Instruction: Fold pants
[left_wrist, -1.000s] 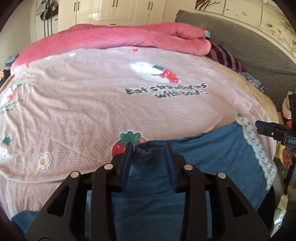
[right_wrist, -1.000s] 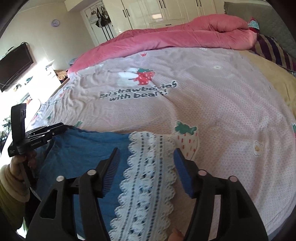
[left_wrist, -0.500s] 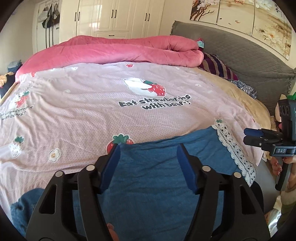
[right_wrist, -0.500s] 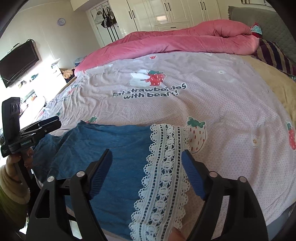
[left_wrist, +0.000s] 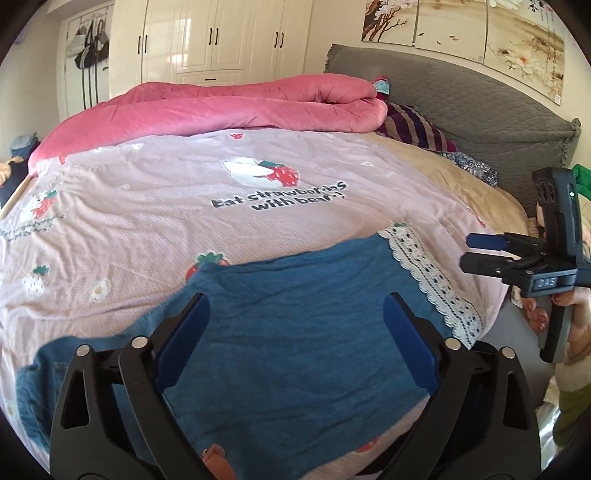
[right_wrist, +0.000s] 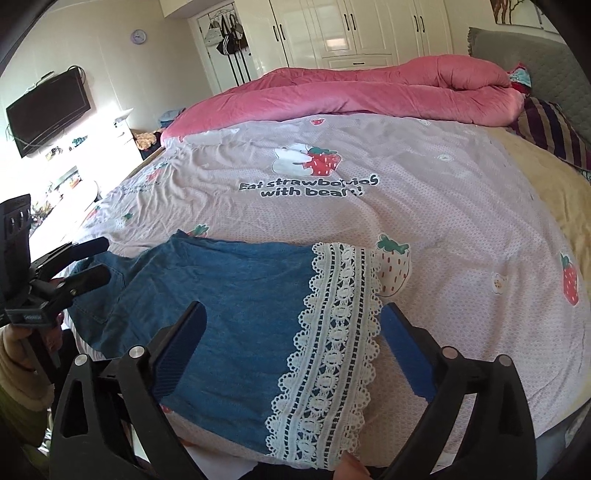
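Note:
Blue denim pants (left_wrist: 295, 332) with a white lace hem (left_wrist: 432, 277) lie flat on the bed near its front edge. They also show in the right wrist view (right_wrist: 229, 302), lace hem (right_wrist: 332, 350) to the right. My left gripper (left_wrist: 295, 332) is open and empty, raised above the waist end of the pants. My right gripper (right_wrist: 291, 343) is open and empty above the lace hem end. The right gripper also shows at the right in the left wrist view (left_wrist: 480, 251). The left gripper shows at the left in the right wrist view (right_wrist: 92, 262).
The bed has a pink strawberry-print sheet (left_wrist: 184, 206). A rolled pink duvet (left_wrist: 229, 107) lies along the far side. A striped pillow (left_wrist: 410, 125) and grey headboard (left_wrist: 461, 107) are at the right. White wardrobes (left_wrist: 207, 37) stand behind. A TV (right_wrist: 48, 110) hangs at left.
My left gripper let go of the denim, opened wide and pulled back upward. My right gripper also rose and drew back. The pants now lie flat.

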